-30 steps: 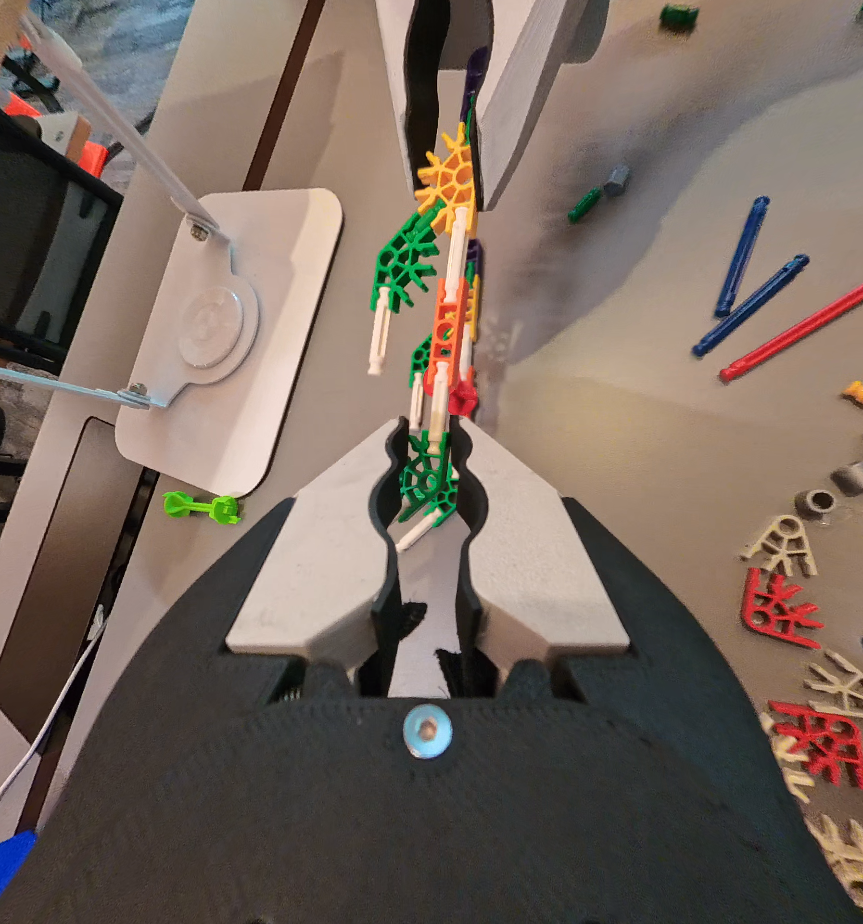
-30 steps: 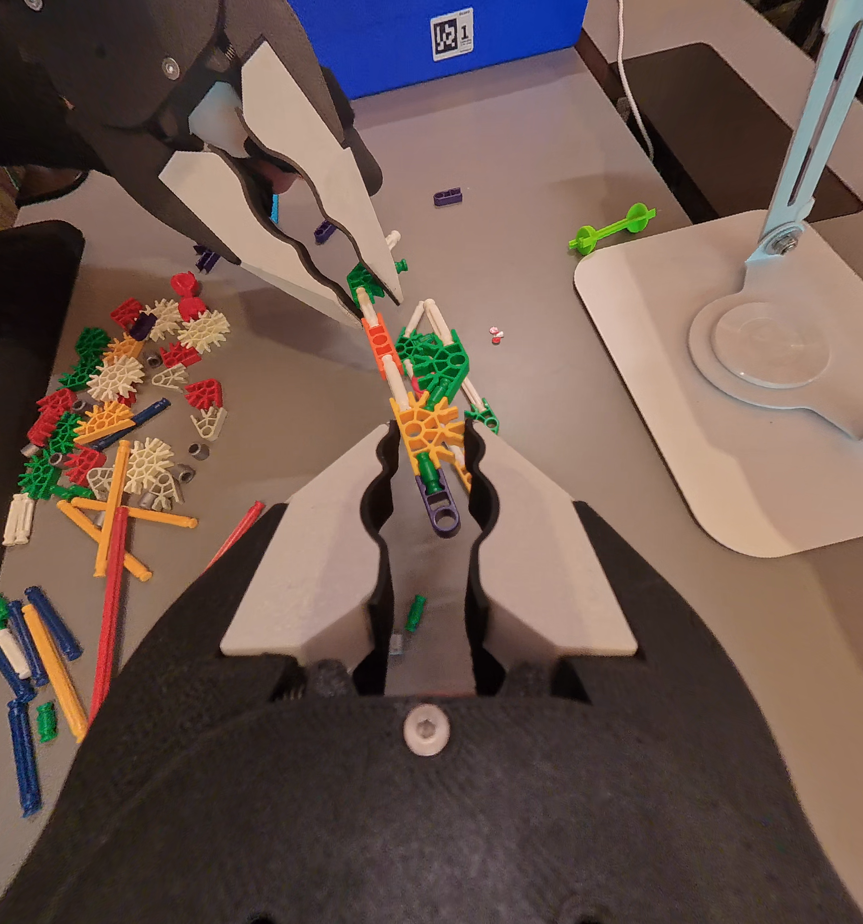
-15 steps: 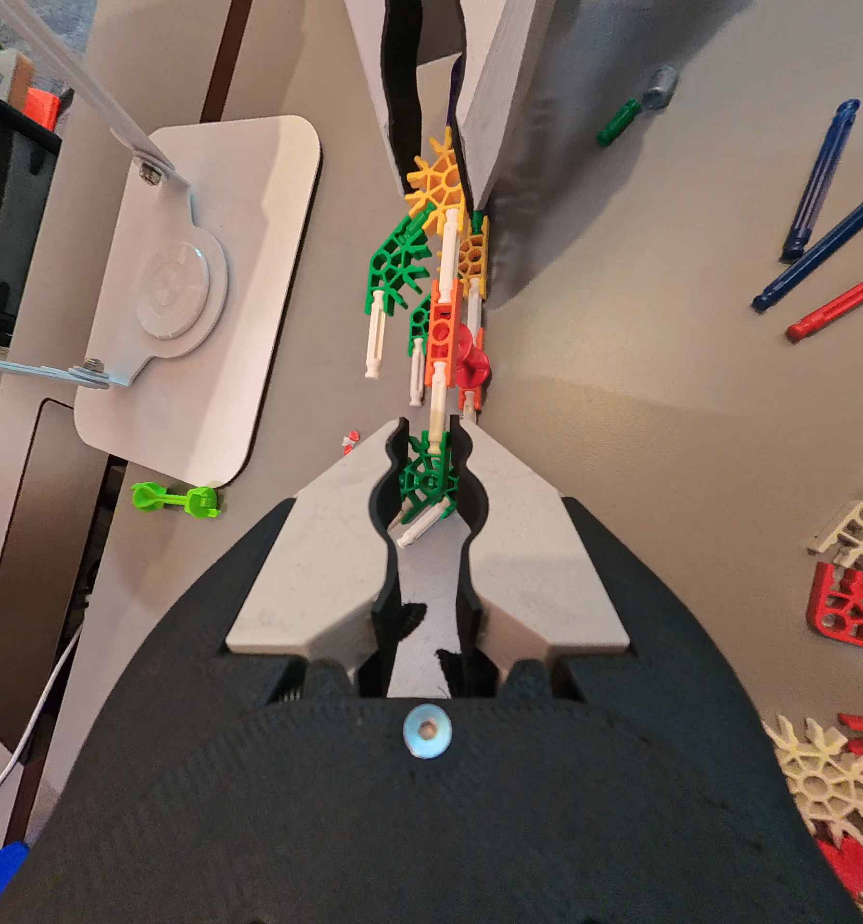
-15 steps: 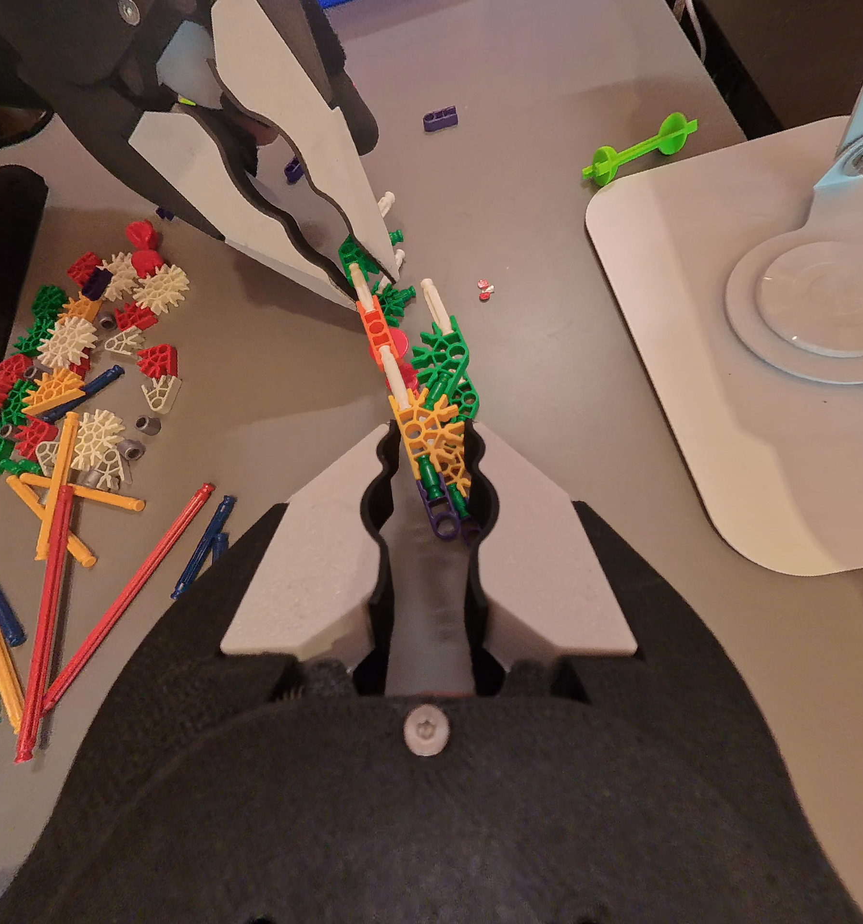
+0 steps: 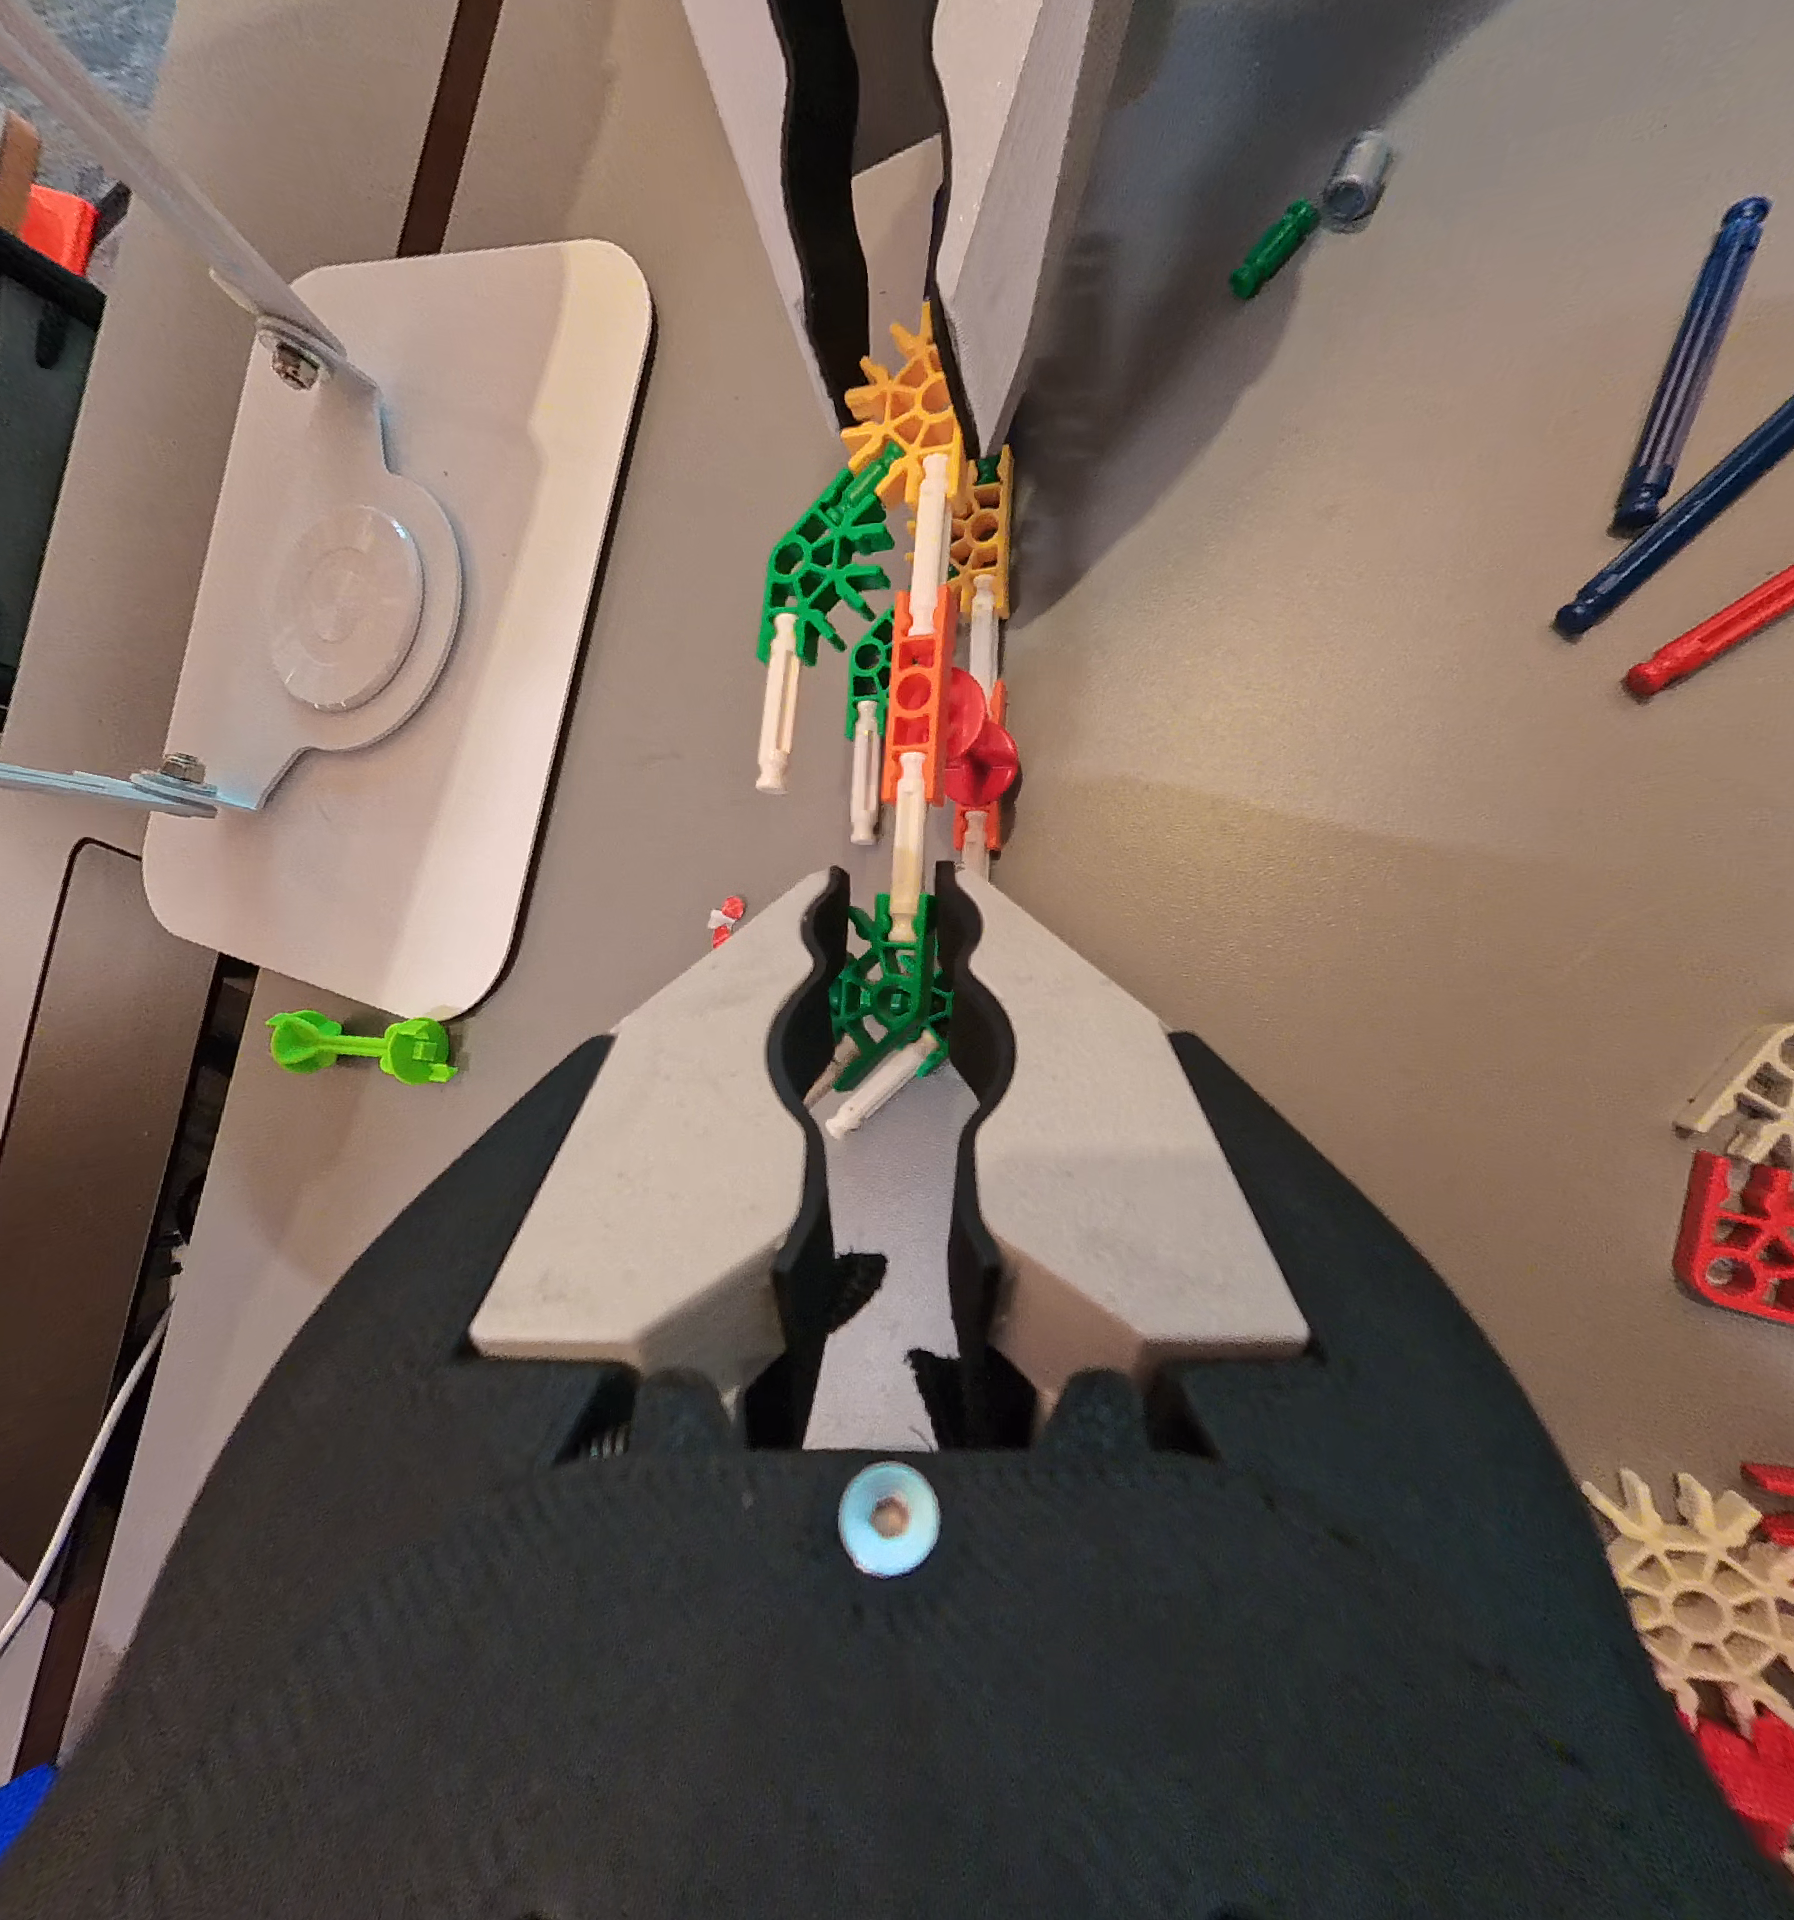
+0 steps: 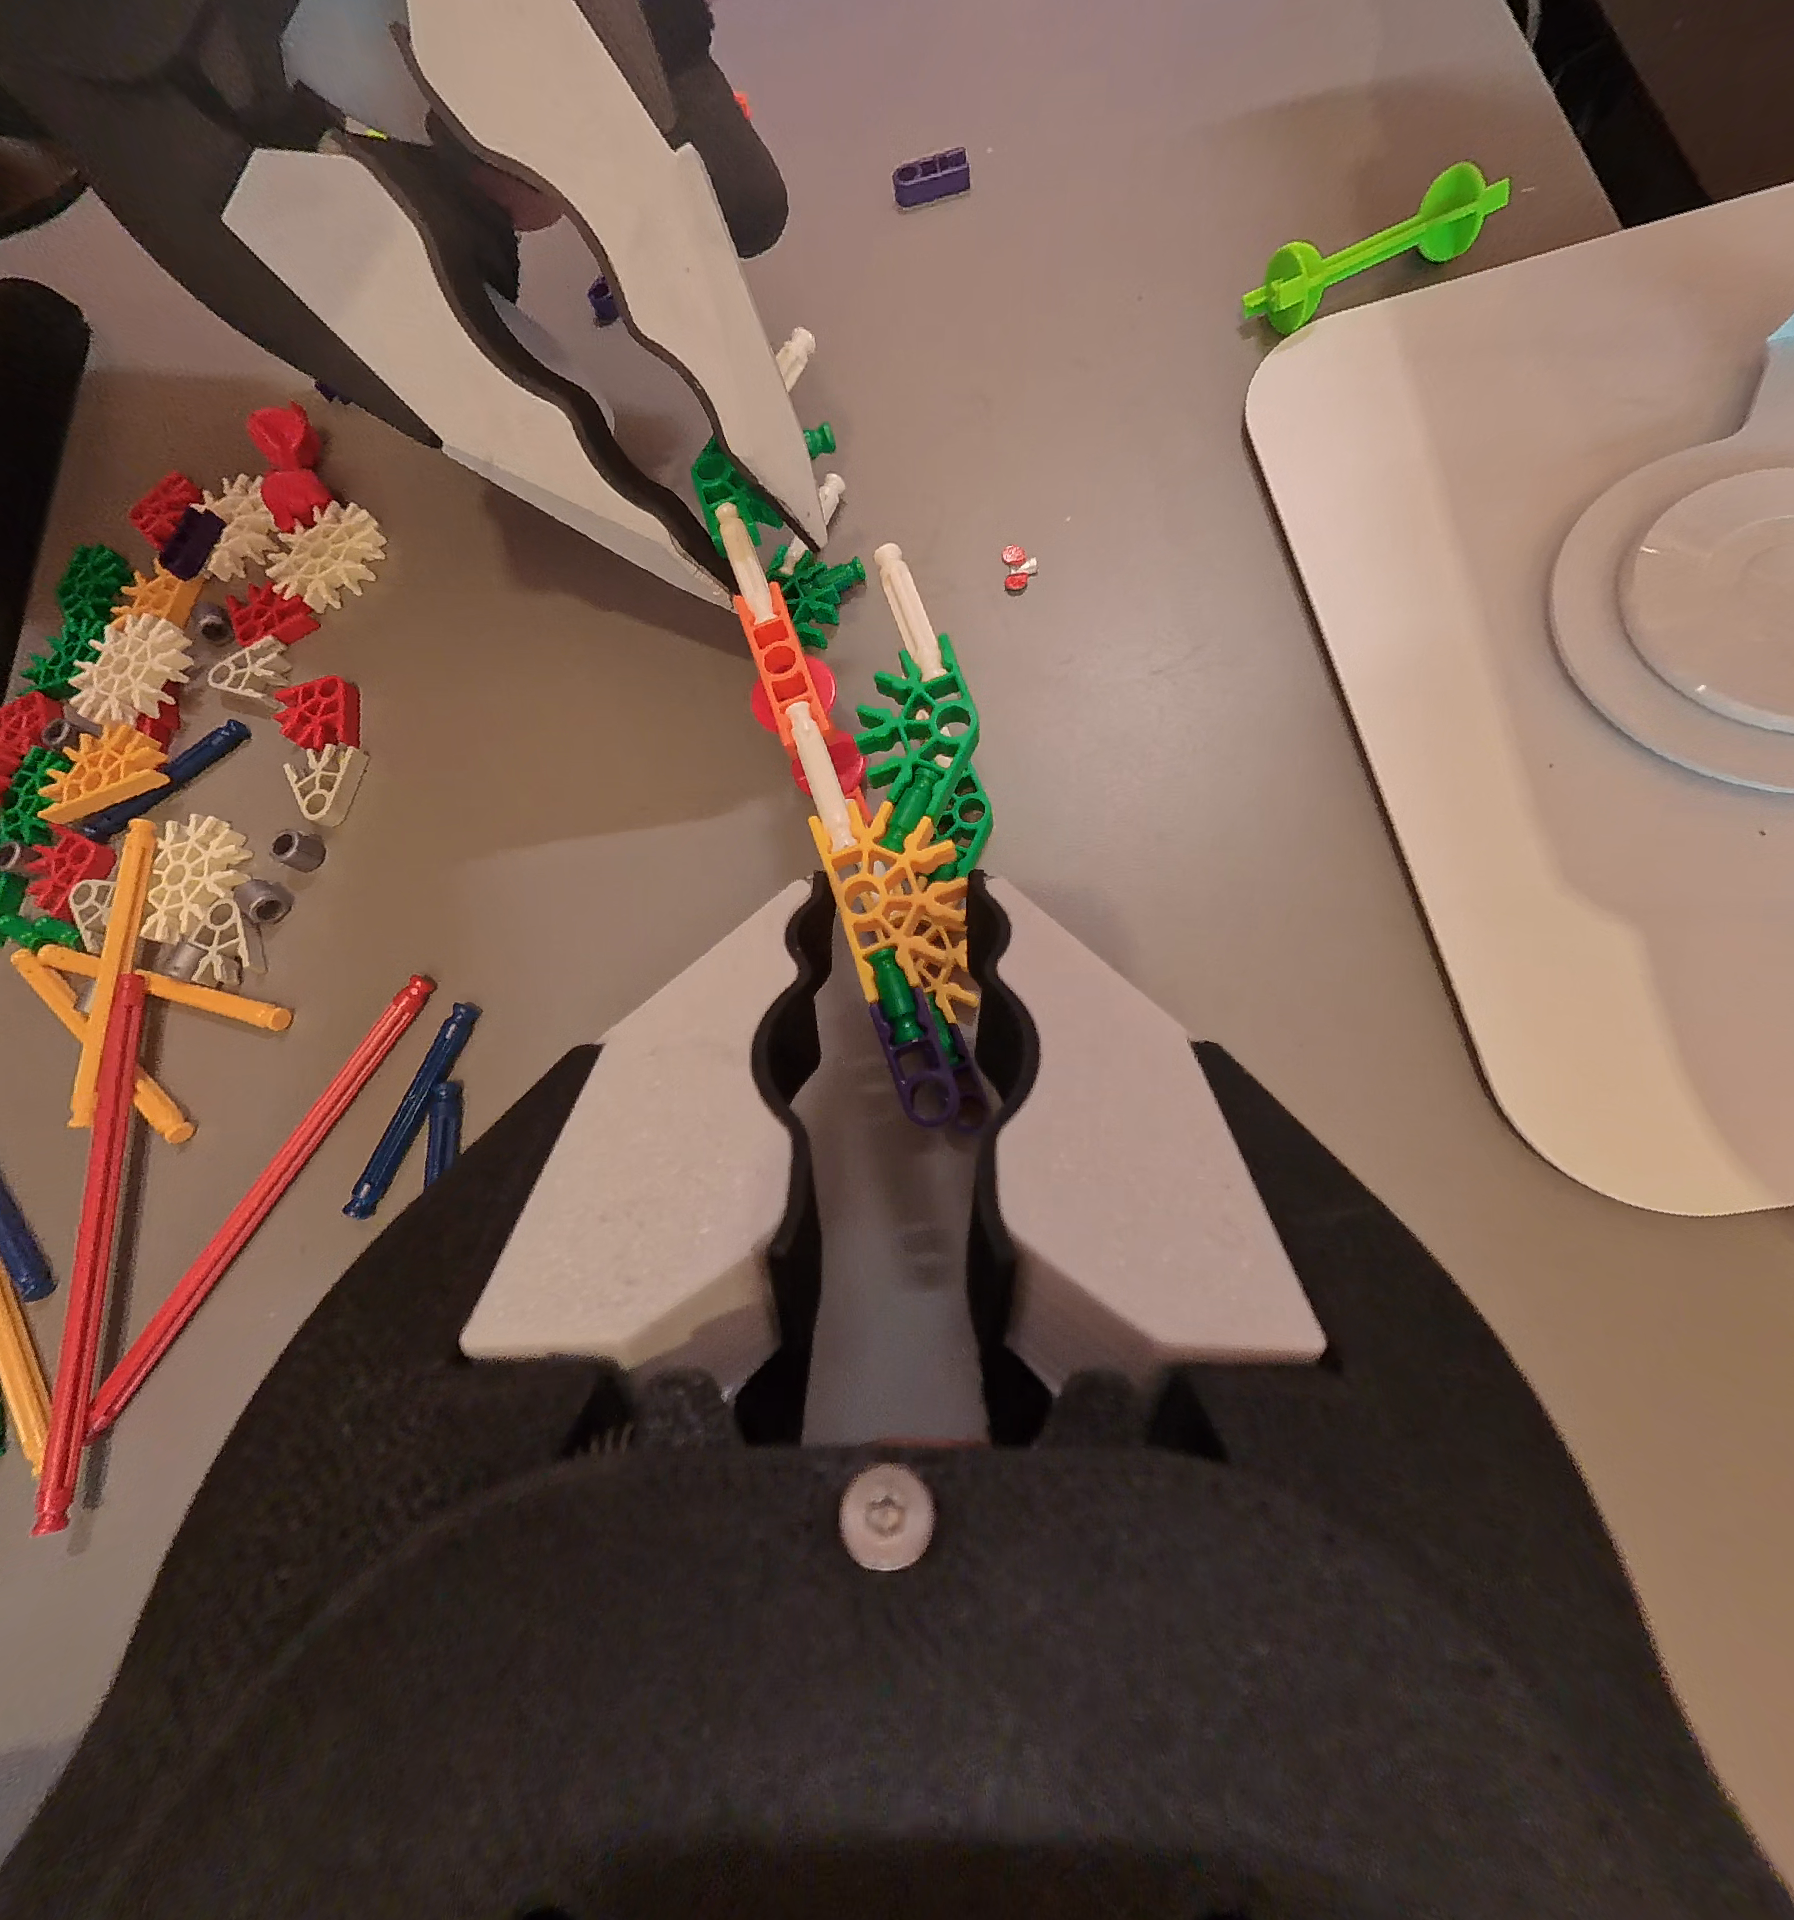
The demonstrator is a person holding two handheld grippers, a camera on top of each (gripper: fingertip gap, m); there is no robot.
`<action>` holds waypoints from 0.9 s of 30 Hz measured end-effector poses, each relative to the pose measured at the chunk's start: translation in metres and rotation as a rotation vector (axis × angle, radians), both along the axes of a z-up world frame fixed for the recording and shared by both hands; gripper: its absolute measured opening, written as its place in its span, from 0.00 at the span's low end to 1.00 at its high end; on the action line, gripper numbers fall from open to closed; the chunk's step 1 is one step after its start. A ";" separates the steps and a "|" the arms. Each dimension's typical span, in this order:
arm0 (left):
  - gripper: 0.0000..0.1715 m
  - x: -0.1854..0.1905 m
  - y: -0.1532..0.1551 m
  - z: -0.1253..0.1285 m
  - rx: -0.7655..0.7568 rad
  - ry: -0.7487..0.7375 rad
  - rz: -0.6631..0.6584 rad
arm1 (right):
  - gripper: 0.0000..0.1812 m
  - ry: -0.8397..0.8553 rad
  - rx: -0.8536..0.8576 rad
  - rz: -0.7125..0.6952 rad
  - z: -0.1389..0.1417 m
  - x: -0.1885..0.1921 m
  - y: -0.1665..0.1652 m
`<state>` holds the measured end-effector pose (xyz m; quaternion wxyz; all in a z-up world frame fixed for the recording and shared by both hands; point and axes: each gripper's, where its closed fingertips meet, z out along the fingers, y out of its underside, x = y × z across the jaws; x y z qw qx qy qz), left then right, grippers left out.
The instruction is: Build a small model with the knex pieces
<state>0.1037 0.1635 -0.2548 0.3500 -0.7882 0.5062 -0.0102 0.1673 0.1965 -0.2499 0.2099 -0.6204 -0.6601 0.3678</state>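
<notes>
— Left gripper (image 5: 893, 904)?
— Clamped on the green plastic snowflake connector (image 5: 888, 1003) at one end of the multicoloured rod-and-connector toy assembly (image 5: 919, 686); short white rod poking back between the fingers.
— Right gripper (image 6: 898, 883)?
— Closed on the opposite end, pinching the yellow fan-shaped connectors (image 6: 903, 914), purple link (image 6: 929, 1081) tucked between the jaws.
— Assembly's place?
— Stretched between both grippers, just above the grey tabletop (image 6: 1132, 727); touching it or not, cannot tell. Orange connector and red spool mid-span.
— Round about?
— White lamp base plate (image 5: 405, 582) beside, lime-green axle piece (image 5: 358, 1044) at its edge. Heap of loose connectors (image 6: 145, 727) and long red, blue, yellow rods (image 6: 103, 1195) on the far side.
</notes>
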 end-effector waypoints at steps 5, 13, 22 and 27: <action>0.08 -0.001 0.001 0.001 0.005 0.002 -0.004 | 0.13 -0.031 0.020 0.001 -0.004 0.000 0.000; 0.08 0.001 0.000 -0.001 0.014 0.030 -0.021 | 0.23 -0.057 0.185 -0.052 0.024 0.004 0.011; 0.08 0.003 -0.001 -0.002 0.021 0.063 -0.035 | 0.04 -0.088 0.215 0.116 0.015 -0.033 -0.032; 0.08 0.003 -0.002 -0.002 0.025 0.065 -0.036 | 0.02 -0.110 0.192 0.114 0.010 -0.036 -0.033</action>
